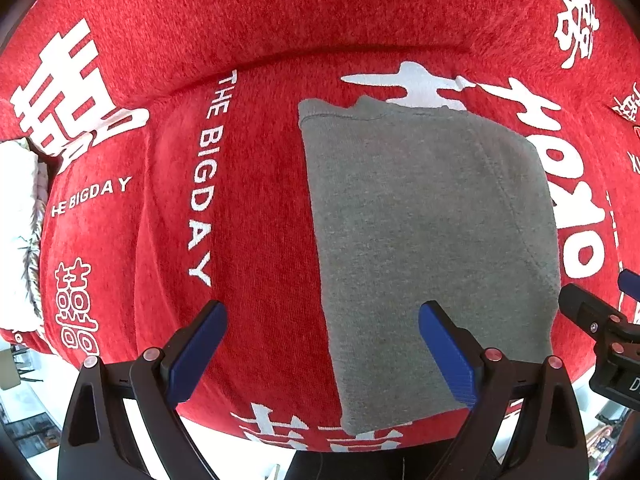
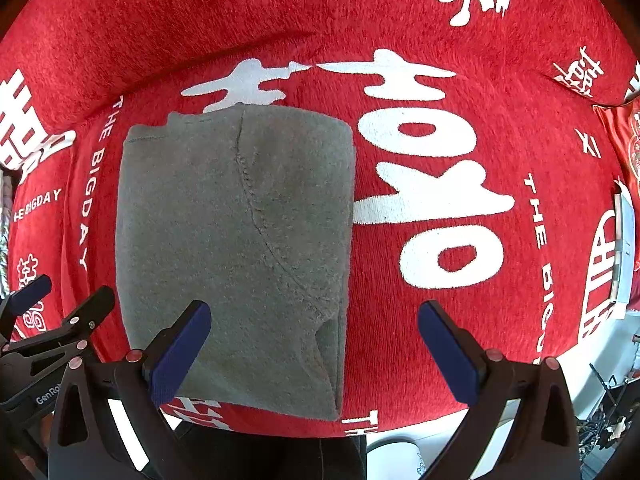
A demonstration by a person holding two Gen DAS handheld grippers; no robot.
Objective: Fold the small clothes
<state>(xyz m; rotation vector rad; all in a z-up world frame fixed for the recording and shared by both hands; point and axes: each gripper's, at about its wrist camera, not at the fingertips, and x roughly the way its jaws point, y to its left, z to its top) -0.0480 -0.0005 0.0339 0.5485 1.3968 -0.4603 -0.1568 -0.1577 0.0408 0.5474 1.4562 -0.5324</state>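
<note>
A small grey garment [image 1: 432, 248] lies folded into a neat rectangle on a red cloth with white lettering [image 1: 256, 200]. It also shows in the right wrist view [image 2: 236, 248], with a curved seam across it. My left gripper [image 1: 322, 344] is open and empty, held above the garment's near left edge. My right gripper [image 2: 314, 348] is open and empty, above the garment's near right corner. The right gripper shows at the right edge of the left wrist view [image 1: 600, 320]; the left gripper shows at the left edge of the right wrist view [image 2: 40, 320].
The red cloth [image 2: 440, 200] covers a cushioned surface with a raised back part [image 2: 240, 20]. A white and silvery object [image 1: 20, 232] lies at the far left. The near edge of the surface [image 1: 208, 428] drops to a pale floor.
</note>
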